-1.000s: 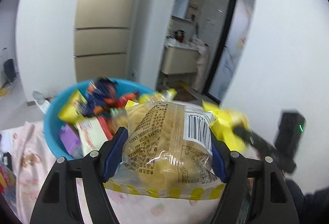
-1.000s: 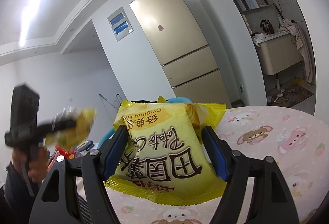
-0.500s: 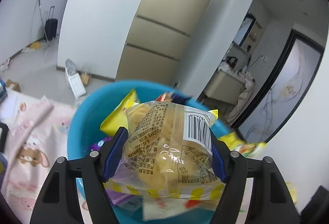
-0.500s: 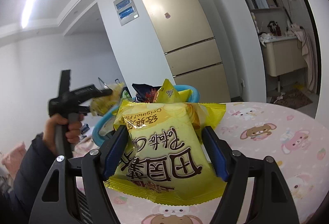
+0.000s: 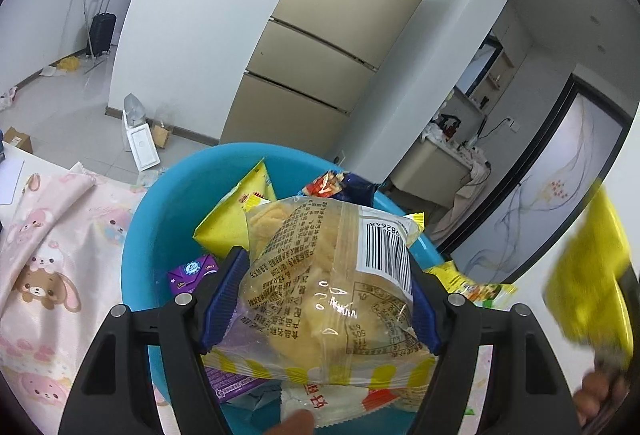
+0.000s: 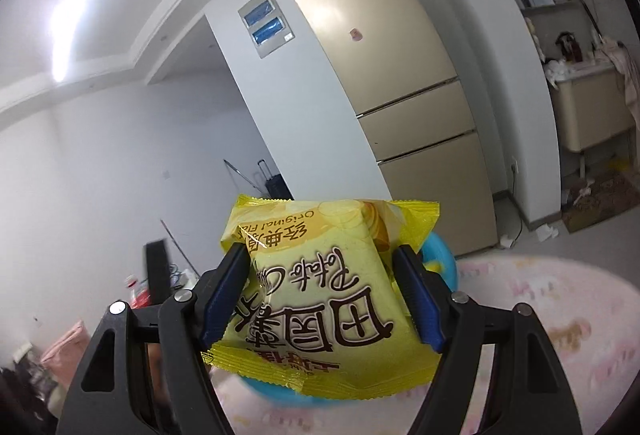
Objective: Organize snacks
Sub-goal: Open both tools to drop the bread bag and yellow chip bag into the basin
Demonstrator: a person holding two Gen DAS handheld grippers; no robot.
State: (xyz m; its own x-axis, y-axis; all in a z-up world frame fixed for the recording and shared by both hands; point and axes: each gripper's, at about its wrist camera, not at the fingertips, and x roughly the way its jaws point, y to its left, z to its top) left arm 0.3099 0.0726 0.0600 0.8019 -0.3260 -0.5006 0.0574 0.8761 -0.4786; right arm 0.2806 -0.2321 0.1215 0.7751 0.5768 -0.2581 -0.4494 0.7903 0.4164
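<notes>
Left claw clamped on clear bun pack, right over blue bowl of snacks. Right claw clamped on yellow chip bag, above pink worktop, bowl just beyond.

We saw that our left gripper was built of matte black plastic, with two broad arms pierced by triangular cut-outs. Each arm carried two round silver screws near its top. Ribbed blue pads lined the inner faces of the jaws. Our right gripper had the same black frame, the same silver screws and the same ribbed blue pads.
</notes>
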